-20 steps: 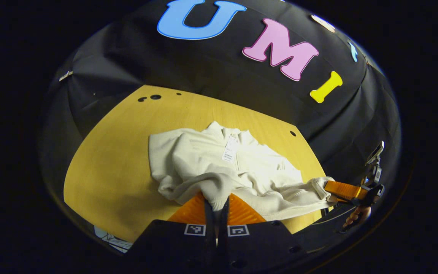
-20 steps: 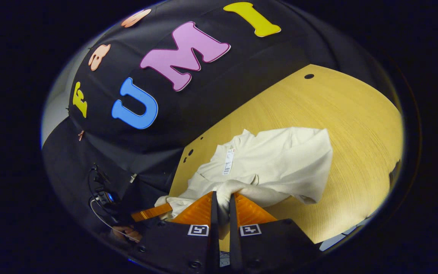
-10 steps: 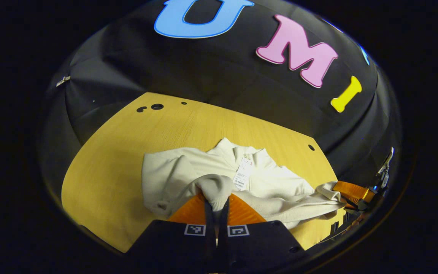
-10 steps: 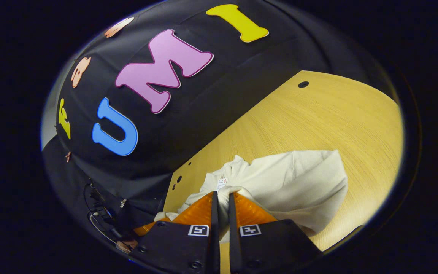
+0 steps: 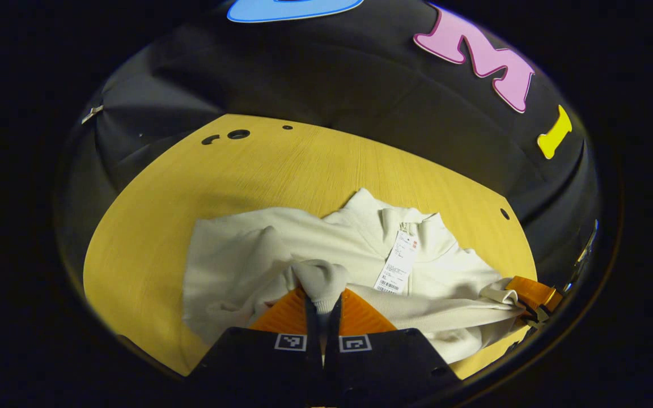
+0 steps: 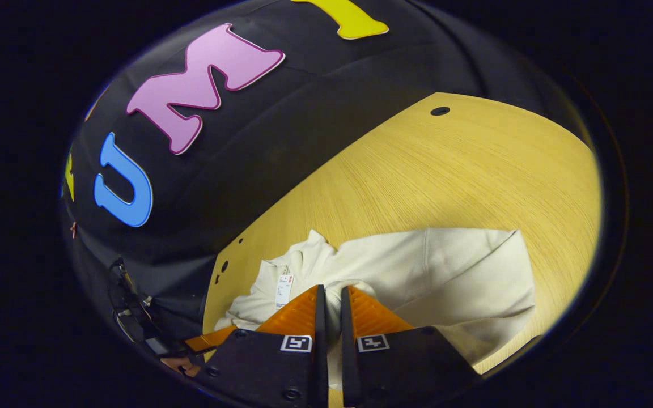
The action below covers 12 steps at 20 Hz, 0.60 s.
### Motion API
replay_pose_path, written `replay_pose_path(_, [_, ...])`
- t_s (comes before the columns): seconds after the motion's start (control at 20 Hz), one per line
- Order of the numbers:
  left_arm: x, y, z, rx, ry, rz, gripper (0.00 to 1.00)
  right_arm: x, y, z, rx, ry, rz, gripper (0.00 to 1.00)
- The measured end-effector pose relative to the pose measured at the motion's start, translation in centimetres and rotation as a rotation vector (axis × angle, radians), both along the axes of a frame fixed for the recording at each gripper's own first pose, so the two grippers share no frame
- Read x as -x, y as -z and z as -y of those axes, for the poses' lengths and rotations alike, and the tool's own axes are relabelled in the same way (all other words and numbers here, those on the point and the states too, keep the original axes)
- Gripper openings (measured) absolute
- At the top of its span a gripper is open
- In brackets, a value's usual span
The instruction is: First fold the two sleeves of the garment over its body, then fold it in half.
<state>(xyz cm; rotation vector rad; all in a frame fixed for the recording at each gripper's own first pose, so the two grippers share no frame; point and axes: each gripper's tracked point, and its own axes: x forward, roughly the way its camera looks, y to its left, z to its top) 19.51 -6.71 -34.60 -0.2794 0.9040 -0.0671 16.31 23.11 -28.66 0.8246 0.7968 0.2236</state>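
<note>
Left gripper view: my left gripper (image 5: 323, 297) and right gripper (image 6: 328, 309) each pinched the sweater (image 5: 326, 249) hem, raised for halving.

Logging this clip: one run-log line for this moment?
left gripper: shut on sweater | right gripper: shut on sweater | sweater on table

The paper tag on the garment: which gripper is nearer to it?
Left. The left gripper grips fabric just beside the paper tag. In the left gripper view, the right gripper holds the garment's far edge, farther off.
</note>
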Motion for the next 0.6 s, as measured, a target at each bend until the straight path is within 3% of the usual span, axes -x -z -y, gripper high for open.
replay_pose_path(0.3, [-0.5, 2.0, 0.8, -0.129, 0.083, 0.045, 0.08, -0.5, 3.2, -0.5, 0.057, -0.017, -0.037, 0.14])
replay_pose_path(0.45, [-0.5, 2.2, 0.9, -0.129, 0.093, 0.058, 0.1, -0.8, 3.6, -0.5, 0.047, -0.009, -0.059, 0.15])
replay_pose_path(0.55, [-0.5, 2.2, 0.9, -0.103, 0.091, 0.058, 0.12, -0.8, 3.7, -0.5, 0.033, -0.009, -0.073, 0.21])
replay_pose_path(0.6, [-0.4, 2.3, 0.7, -0.102, 0.093, 0.055, 0.16, -0.8, 3.6, -0.5, 0.024, -0.009, -0.082, 0.17])
